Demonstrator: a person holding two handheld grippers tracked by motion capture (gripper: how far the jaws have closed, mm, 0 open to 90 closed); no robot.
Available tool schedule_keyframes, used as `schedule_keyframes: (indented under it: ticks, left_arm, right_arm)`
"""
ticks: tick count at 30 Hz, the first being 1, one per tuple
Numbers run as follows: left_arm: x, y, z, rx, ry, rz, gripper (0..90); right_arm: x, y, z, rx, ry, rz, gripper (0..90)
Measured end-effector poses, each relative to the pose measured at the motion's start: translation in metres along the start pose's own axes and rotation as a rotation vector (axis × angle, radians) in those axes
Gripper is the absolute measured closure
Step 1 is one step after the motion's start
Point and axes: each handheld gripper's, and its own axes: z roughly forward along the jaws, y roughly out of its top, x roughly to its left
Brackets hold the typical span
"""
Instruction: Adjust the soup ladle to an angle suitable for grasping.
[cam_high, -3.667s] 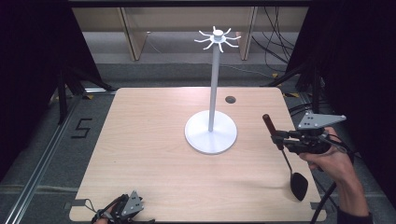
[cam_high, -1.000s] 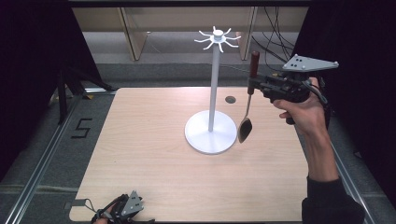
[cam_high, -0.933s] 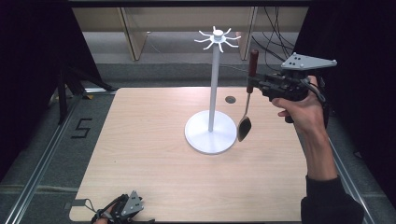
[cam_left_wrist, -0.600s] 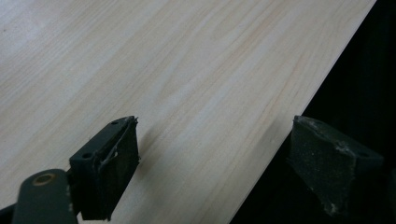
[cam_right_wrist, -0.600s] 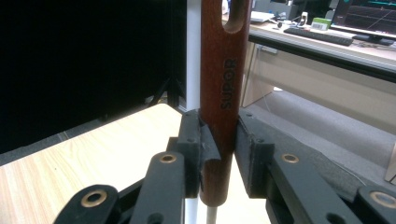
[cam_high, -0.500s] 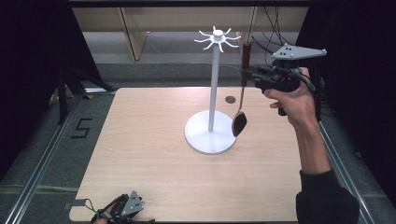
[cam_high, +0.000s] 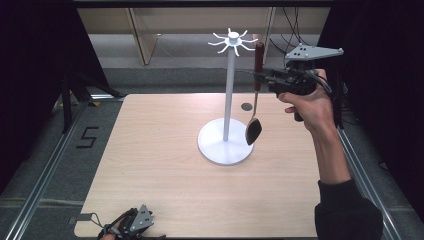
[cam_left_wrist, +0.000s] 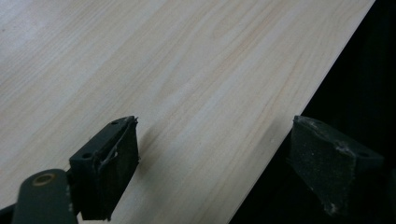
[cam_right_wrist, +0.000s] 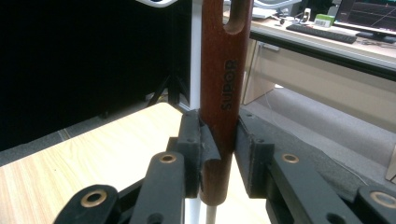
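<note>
Spoon (cam_high: 254, 95) hanging upright in the air, brown wooden handle up, dark bowl down, at about two o'clock from the table's (cam_high: 150, 165) middle. Clamped at the handle by the right gripper (cam_high: 260, 75), reaching in level from three o'clock, hand (cam_high: 307, 102) wrapped around the body behind. Handle top level with the white prongs of the rack (cam_high: 231, 100), just beside them at three o'clock of the pole. Bowl hovering over the three o'clock rim of the rack's round white base, whether touching it not clear from the high view. In the right gripper view, handle (cam_right_wrist: 224, 93) squeezed between both black pads, lettering SUPOR running along the wood, an oblong hanging slot cut through near the top; white pole close behind.

Left gripper (cam_high: 131, 225) down at the table's seven o'clock edge, well apart from rack and spoon. In the left gripper view (cam_left_wrist: 215, 172), jaws spread wide with nothing between, one over the pale wood, the other past the table's edge.
</note>
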Motion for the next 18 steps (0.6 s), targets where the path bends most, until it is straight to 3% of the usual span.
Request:
schedule_keyframes:
  ticks: [5, 7, 11, 12, 13, 18]
  left_arm:
    - [0.000, 0.000, 0.000, -0.002, -0.001, 0.000, 15.3]
    - [0.000, 0.000, 0.000, -0.002, 0.000, 0.000, 15.4]
    - [0.000, 0.000, 0.000, -0.001, -0.001, 0.000, 15.3]
    - [0.000, 0.000, 0.000, 0.000, -0.001, -0.001, 15.3]
    - [0.000, 0.000, 0.000, 0.000, 0.000, -0.001, 15.4]
    - [0.000, 0.000, 0.000, -0.003, 0.000, 0.002, 15.4]
  right_arm:
    - [-0.001, 0.002, 0.004, 0.008, -0.005, -0.015, 73.9]
    - [-0.001, 0.003, 0.005, 0.019, -0.004, 0.005, 73.8]
    - [-0.003, 0.003, 0.009, 0.018, 0.000, -0.007, 73.8]
    - [-0.001, 0.002, 0.009, 0.027, -0.002, 0.017, 73.8]
    - [-0.002, 0.003, 0.010, 0.013, -0.011, -0.002, 73.8]
    - [-0.002, 0.004, 0.014, 0.026, -0.002, -0.005, 73.8]
